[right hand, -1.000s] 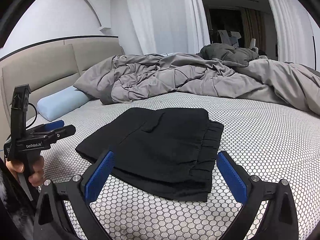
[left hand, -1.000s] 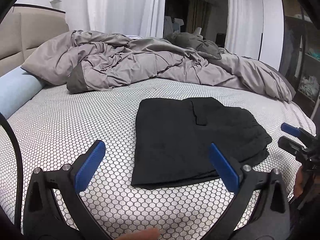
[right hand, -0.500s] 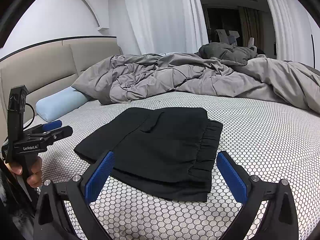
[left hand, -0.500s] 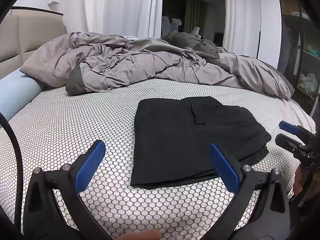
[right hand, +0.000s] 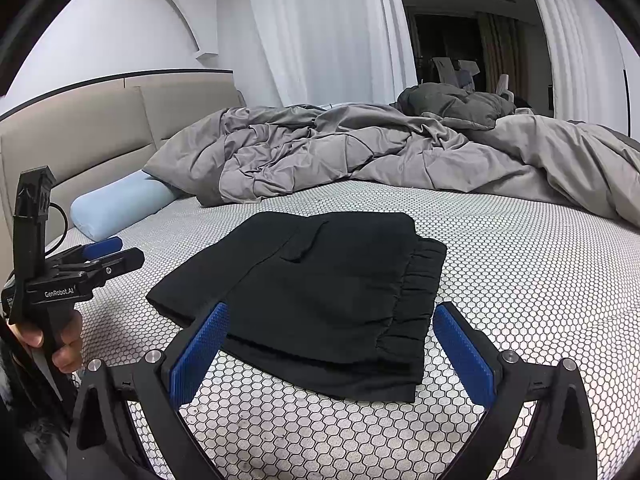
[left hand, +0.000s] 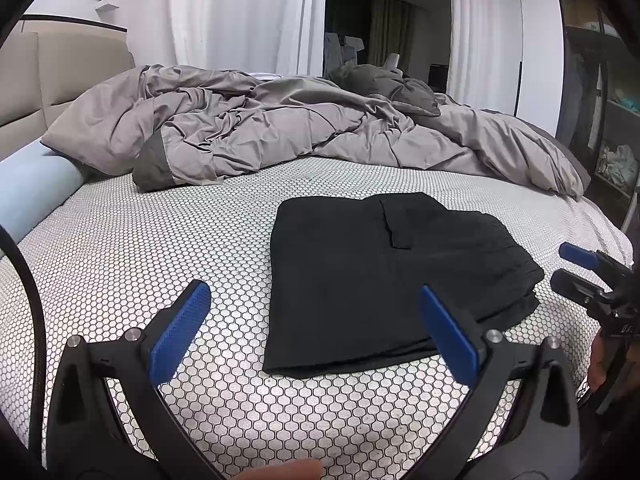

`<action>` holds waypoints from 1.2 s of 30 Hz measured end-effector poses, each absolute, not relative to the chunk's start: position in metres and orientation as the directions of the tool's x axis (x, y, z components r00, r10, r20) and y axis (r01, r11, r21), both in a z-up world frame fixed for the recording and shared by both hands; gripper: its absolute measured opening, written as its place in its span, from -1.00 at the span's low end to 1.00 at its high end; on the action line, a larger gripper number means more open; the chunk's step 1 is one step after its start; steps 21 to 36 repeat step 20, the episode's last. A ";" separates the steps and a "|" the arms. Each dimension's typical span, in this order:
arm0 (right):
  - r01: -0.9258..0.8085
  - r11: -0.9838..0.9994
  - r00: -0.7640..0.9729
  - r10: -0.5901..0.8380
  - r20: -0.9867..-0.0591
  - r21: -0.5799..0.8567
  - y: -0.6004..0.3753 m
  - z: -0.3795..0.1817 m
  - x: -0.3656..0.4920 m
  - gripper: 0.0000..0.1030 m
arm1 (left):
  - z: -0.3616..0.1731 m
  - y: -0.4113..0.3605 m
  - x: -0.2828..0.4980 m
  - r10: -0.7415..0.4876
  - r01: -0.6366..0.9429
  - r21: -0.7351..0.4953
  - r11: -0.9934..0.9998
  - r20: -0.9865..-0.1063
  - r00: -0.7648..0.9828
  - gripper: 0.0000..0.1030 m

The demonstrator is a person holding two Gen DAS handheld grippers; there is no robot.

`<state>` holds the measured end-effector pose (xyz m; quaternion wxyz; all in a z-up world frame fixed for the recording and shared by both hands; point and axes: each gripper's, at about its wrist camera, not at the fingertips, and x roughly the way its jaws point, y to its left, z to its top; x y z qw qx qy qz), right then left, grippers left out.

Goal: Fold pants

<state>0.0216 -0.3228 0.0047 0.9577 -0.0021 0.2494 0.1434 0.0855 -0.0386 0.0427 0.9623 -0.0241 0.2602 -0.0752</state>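
Currently the black pants [left hand: 384, 276] lie folded flat on the honeycomb-patterned bed [left hand: 140, 248], with the left gripper [left hand: 316, 324] and right gripper [right hand: 328, 344] both spread wide, empty, hovering short of them.

- The pants [left hand: 384, 276] in front of me are plain black.
- My left gripper [left hand: 316, 328] and right gripper [right hand: 332, 348] have black frames and blue pads.
- The mattress [left hand: 160, 248] is white with a black honeycomb print.
- At twelve o'clock, the duvet [left hand: 280, 128] is grey.
- At ten o'clock, the pillow [right hand: 120, 208] is pale blue.
- The headboard [right hand: 100, 128] is beige.
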 end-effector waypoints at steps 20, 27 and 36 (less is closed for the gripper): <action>-0.279 0.958 0.832 0.278 -0.481 0.071 -0.325 0.002 0.023 1.00 | 0.042 -0.034 0.090 -0.159 0.137 -0.081 0.987 -0.489 0.858 0.99; -0.279 0.958 0.832 0.278 -0.481 0.071 -0.325 0.002 0.023 1.00 | 0.042 -0.034 0.090 -0.159 0.137 -0.081 0.987 -0.489 0.858 0.99; -0.279 0.958 0.832 0.278 -0.481 0.071 -0.325 0.002 0.023 1.00 | 0.042 -0.034 0.090 -0.159 0.137 -0.081 0.987 -0.489 0.858 0.99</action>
